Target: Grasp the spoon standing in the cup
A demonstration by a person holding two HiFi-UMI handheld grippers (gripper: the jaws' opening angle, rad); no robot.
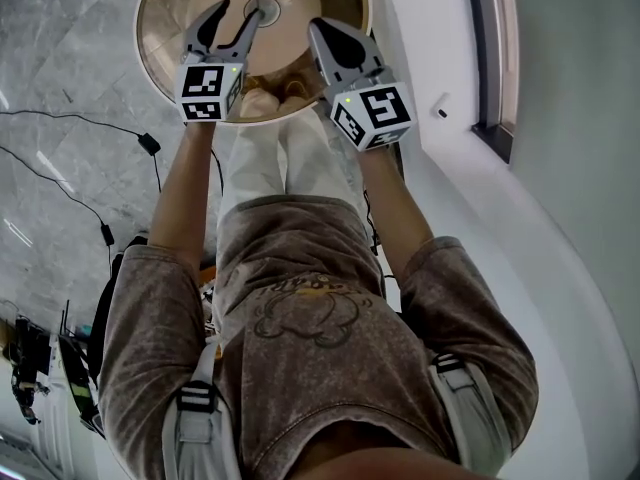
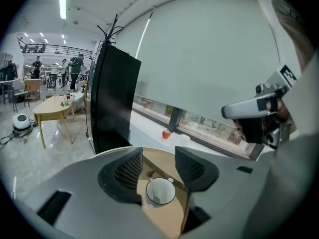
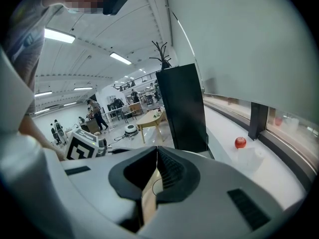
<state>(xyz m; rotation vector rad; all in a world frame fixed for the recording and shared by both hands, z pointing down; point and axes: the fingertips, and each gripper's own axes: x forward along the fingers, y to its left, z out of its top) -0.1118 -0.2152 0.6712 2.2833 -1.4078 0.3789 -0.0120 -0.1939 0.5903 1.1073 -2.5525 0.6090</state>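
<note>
The person stands at a round table (image 1: pixel 160 38) with a tan top, which fills the upper middle of the head view. A white cup (image 1: pixel 263 10) sits on it near the centre. The left gripper (image 1: pixel 240 10) reaches over the table at the upper left, its jaws spread wide with nothing clamped between them. In the left gripper view the cup (image 2: pixel 160 191) shows in the gap between the open jaws, lying beyond them and low in the frame, apart from both pads. The spoon cannot be made out clearly inside the cup in any view. A small dark item (image 2: pixel 150 173) lies on the table just beside the cup.

The right gripper (image 1: pixel 320 28) is held at the table's right edge, beside the left one. Its jaws are pressed together with nothing in them, as the right gripper view (image 3: pixel 155 163) shows. A red apple (image 3: pixel 240 142) rests on the white window ledge at the right, and a tall black panel (image 3: pixel 182 108) stands behind the table.
</note>
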